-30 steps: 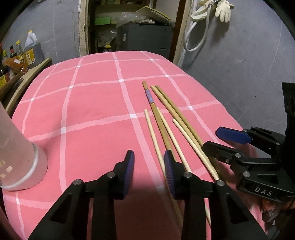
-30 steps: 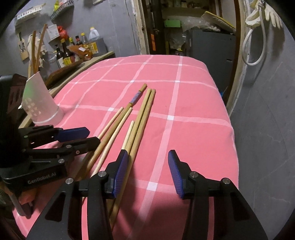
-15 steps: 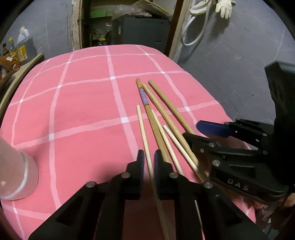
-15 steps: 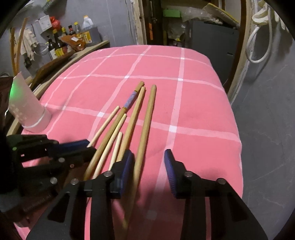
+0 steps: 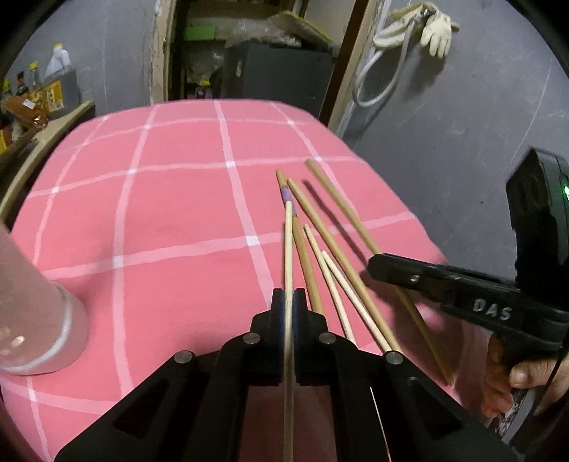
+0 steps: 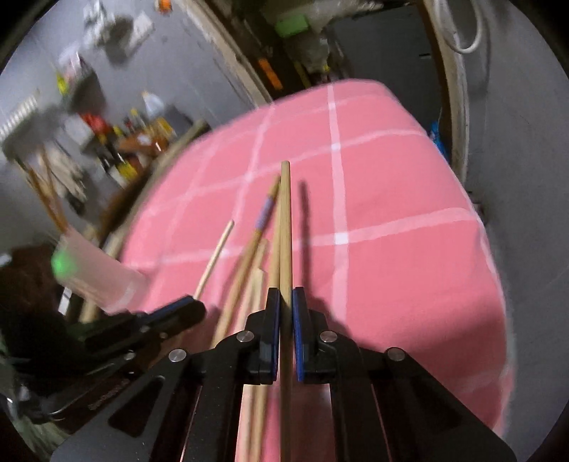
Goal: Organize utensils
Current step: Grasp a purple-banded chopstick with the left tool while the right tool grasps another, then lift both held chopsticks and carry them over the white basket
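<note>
Wooden sticks fill both my claws: my downward-tilted left gripper [image 5: 288, 306] clenches a thin chopstick [image 5: 288, 248], my right gripper [image 6: 285, 305] a thicker chopstick [image 6: 285, 227], each jutting straight ahead.

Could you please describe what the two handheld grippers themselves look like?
Both are matte black plastic with silver rivets and blue pads lining the fingers. The right gripper carries pale "DAS" lettering on its side; the left gripper bears small, blurred lettering and a green light.

Grey walls [image 5: 462, 124], dim doorway with cluttered dark cabinet [image 5: 277, 76], pale gloves and hose hanging right [image 5: 430, 28], side shelf of bottles left [image 5: 32, 92], pink checked cloth over bench [image 5: 160, 213]
</note>
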Demonstrator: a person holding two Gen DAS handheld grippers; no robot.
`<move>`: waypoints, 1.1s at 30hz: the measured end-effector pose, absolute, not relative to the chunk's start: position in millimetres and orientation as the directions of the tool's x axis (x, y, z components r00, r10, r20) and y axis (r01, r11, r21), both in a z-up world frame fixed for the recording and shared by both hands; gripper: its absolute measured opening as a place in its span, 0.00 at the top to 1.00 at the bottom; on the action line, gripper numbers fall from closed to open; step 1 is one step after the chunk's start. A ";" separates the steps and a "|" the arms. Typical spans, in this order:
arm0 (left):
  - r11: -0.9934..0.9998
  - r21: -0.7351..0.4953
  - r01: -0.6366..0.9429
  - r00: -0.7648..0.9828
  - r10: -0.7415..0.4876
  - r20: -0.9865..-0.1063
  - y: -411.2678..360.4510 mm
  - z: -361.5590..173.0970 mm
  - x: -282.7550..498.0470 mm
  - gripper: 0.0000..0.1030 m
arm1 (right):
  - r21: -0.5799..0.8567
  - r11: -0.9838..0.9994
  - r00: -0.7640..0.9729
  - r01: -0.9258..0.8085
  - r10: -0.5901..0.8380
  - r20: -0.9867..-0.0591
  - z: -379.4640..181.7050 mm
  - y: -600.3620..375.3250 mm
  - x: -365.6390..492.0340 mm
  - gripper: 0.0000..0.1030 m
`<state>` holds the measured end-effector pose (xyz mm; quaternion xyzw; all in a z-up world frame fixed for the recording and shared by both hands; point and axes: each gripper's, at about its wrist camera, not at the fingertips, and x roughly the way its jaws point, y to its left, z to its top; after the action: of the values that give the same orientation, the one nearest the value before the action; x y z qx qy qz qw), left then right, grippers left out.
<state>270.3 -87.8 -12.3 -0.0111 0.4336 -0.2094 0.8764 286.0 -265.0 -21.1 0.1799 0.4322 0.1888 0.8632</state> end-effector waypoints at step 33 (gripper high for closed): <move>0.960 -0.270 0.079 0.992 -0.102 -0.072 144.4 144.9 204.1 0.98 | 0.390 0.702 0.792 -0.596 0.595 0.139 99.6 -92.0 251.3 0.95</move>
<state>204.2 144.4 144.9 -0.1345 0.0427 -0.0459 0.9889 251.3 -92.0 99.6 0.2117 -0.0014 0.3227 0.9225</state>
